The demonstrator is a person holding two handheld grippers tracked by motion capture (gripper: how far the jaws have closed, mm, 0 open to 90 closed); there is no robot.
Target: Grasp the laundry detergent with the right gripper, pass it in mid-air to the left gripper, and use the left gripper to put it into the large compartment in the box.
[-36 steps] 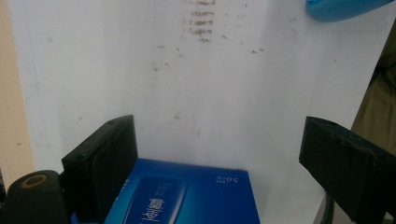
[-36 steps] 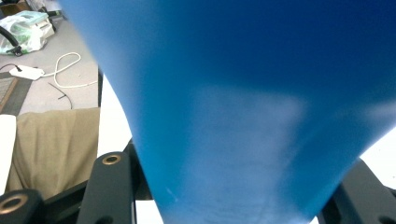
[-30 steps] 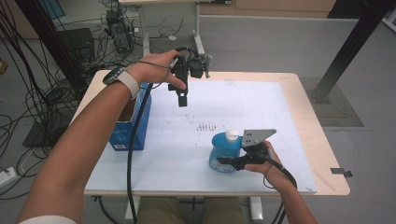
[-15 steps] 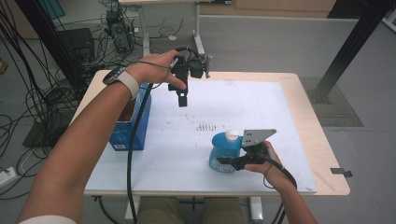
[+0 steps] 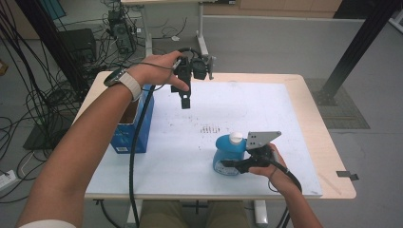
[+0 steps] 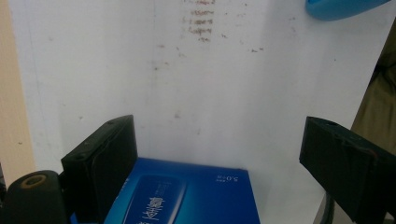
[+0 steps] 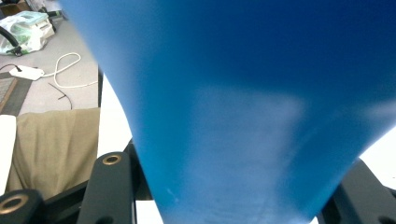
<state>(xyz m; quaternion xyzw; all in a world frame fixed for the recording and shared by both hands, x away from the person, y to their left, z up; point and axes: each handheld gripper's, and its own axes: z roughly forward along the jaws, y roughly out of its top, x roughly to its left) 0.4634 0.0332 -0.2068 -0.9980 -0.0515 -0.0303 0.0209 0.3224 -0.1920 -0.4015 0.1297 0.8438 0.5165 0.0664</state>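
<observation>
We hold our right tongs [image 5: 227,164] low over the near right part of the counter [image 5: 304,142], and their two black jaws pinch the blue bottle [image 5: 229,154] from either side. The bottle stands upright on the white sheet [image 5: 237,104] that covers the counter, its white cap [image 5: 236,137] on top, just in front of our right hand [image 5: 266,161]. In the right gripper view the bottle's blue body [image 7: 243,107] rises between the jaws at close range, with one jaw showing at each lower corner against its sides.

Our left tongs [image 5: 185,101] hang above the far left part of the counter, pointing down, well apart from the bottle. Their jaws stand spread wide with nothing between them; in the left gripper view the bare white sheet [image 6: 224,93] shows in the gap. Our left hand [image 5: 161,71] grips the body of that tool from behind, and its black cable [image 5: 134,142] trails down over the near edge.

A blue box [image 5: 128,128] sits at the left edge of the counter, beneath our left forearm. In the left gripper view its printed blue face [image 6: 187,196] lies below the spread jaws, closer to the left one, and an edge of the blue bottle [image 6: 341,7] shows at the top right. A patch of small dark marks [image 5: 211,129] stains the sheet between the box and the bottle.
</observation>
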